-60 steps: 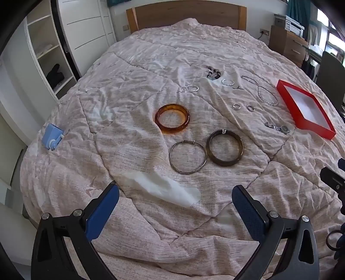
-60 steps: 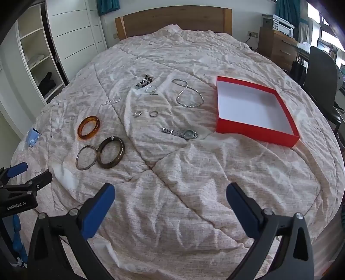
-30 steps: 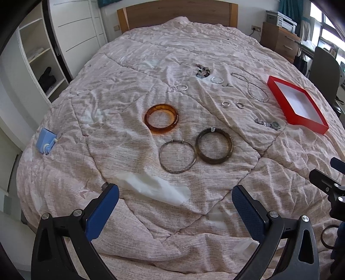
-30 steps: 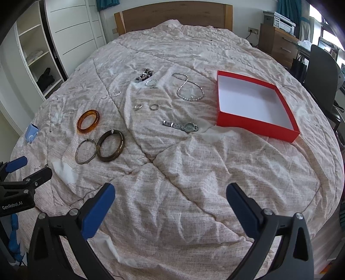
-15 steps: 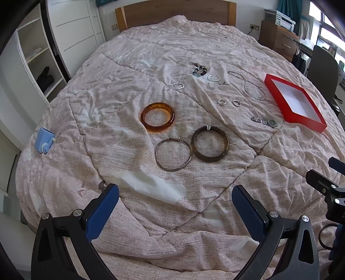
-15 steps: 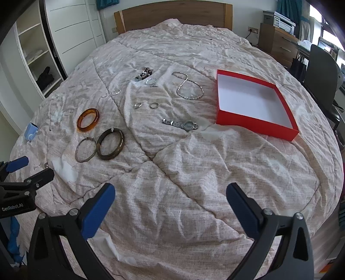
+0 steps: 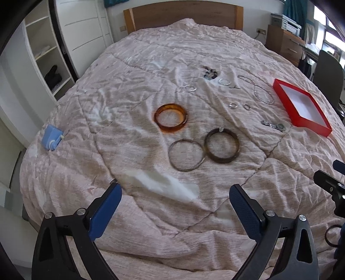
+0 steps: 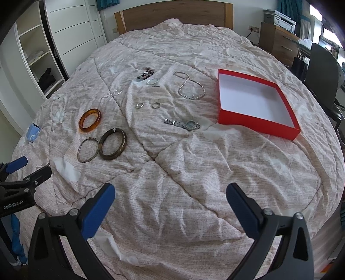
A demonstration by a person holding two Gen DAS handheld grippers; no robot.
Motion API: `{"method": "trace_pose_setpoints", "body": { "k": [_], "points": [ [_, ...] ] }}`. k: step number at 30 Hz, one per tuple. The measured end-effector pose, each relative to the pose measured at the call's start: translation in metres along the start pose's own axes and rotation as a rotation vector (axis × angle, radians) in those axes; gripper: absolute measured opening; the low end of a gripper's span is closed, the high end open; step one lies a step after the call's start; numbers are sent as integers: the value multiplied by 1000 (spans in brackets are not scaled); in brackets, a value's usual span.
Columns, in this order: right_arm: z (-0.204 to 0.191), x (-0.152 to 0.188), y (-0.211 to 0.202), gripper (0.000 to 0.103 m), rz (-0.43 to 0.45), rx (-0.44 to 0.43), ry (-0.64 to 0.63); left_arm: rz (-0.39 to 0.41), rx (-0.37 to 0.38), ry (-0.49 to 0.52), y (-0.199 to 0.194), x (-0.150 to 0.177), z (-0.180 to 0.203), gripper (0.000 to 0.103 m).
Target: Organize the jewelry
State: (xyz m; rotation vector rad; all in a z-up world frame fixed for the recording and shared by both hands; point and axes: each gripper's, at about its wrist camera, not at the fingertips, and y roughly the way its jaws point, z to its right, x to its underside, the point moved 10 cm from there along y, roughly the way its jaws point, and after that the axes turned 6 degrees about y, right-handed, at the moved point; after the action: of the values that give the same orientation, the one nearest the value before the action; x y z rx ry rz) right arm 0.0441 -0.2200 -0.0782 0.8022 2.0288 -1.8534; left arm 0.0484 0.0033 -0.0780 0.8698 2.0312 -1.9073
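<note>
Both tools [image 7: 174,197] [image 8: 170,195] gape (empty) before bangles [image 7: 221,147], perhaps beads [image 8: 146,74] beyond.

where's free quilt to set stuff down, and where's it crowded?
Free: the quilt between the right gripper and the wristwatch, and the red box interior. Crowded: three bangles at left, rings and necklace beyond the watch.

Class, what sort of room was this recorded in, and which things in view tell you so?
Most likely a bedroom: a quilted bed with a wooden headboard, a white wardrobe beside it, and a wooden dresser.
</note>
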Motion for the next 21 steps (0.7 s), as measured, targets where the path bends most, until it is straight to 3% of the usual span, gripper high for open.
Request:
{"method": "trace_pose_setpoints", "body": {
  "k": [8,21],
  "points": [
    [-6,-3,8,103,-14,-24,-5,12,6,-90,0,-6,-28,99],
    [-8,-9,25,103,-32,-37,-8,11,-6,-34,20,-26,-9,99]
  ]
}}
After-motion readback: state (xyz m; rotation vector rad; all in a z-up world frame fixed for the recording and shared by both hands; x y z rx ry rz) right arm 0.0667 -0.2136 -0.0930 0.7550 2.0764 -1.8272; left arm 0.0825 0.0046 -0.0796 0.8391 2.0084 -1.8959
